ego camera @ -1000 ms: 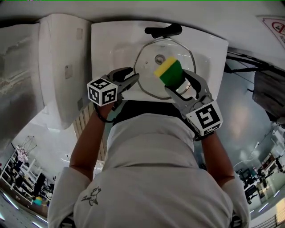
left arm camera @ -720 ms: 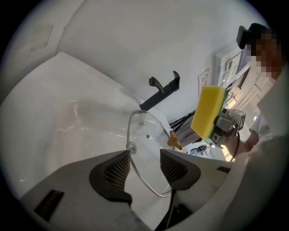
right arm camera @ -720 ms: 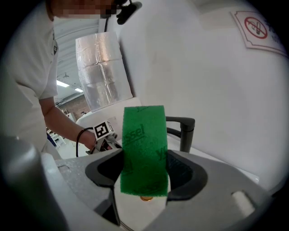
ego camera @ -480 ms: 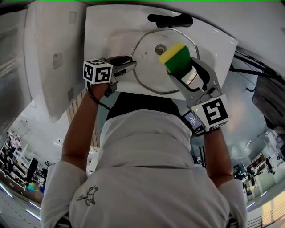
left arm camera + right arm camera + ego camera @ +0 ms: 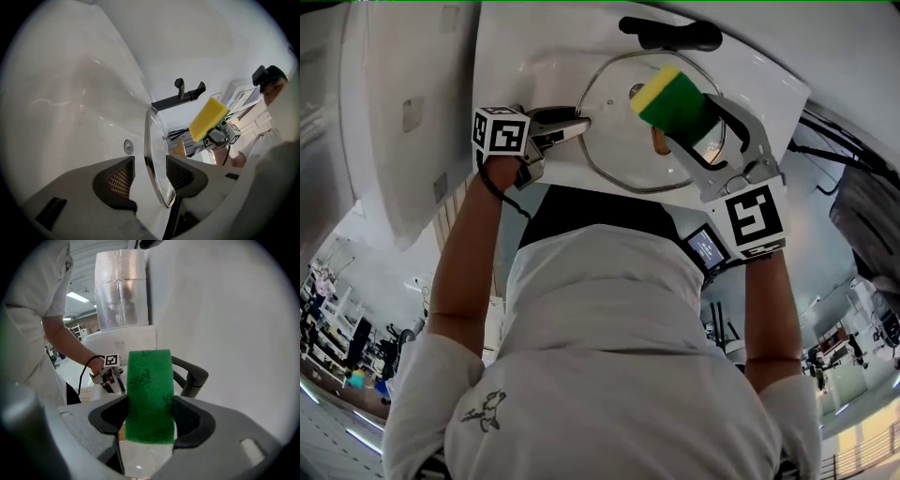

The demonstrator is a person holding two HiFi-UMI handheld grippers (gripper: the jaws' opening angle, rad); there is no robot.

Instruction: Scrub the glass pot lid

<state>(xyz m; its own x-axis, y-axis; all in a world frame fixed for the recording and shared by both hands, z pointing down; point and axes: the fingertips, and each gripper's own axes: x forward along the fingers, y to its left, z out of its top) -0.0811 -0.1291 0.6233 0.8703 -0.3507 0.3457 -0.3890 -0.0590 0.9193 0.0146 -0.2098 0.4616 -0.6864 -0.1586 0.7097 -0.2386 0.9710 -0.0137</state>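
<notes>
The glass pot lid (image 5: 617,131) sits in the white sink (image 5: 534,66), below the black tap (image 5: 670,35). The left gripper (image 5: 581,122) is released: its jaws have just been opening, and the lid's rim stands between the pads (image 5: 123,178) with a gap on either side. The right gripper (image 5: 684,122) is clenched on a yellow-and-green sponge (image 5: 666,98), held over the lid's right half near the knob; whether the sponge touches the glass cannot be determined.
</notes>
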